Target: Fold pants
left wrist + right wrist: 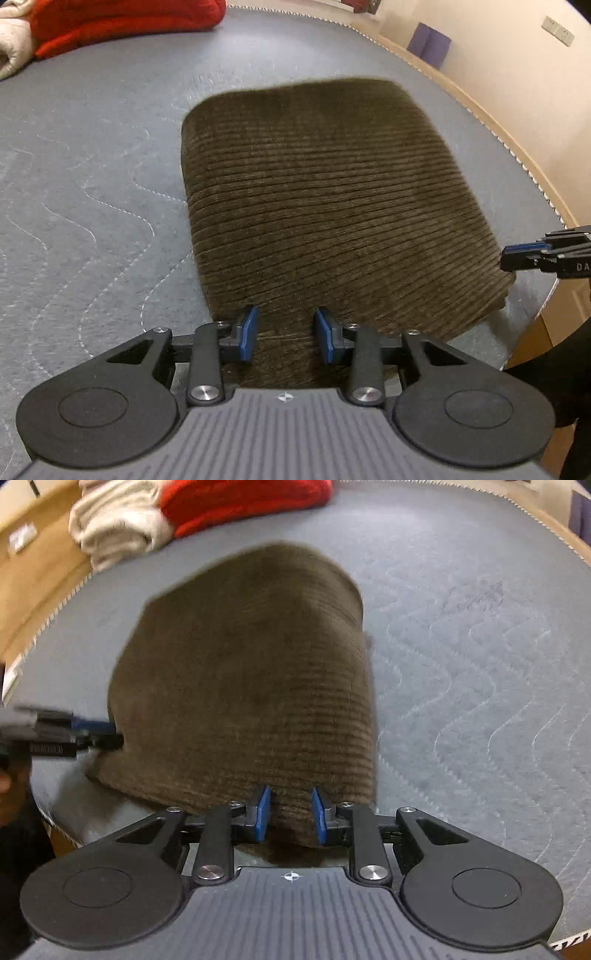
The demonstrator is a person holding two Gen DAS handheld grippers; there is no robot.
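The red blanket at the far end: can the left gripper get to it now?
Probably yes. The left gripper is open over the pants, and only bare mattress lies before the red blanket.

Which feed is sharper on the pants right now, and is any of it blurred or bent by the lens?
Left wrist view: pants ribs read crisply, only the far edge smears; mattress edge bows from the fisheye. Right wrist view: pants softer, far end blurred, and the left gripper streaks with motion; no glare in either.
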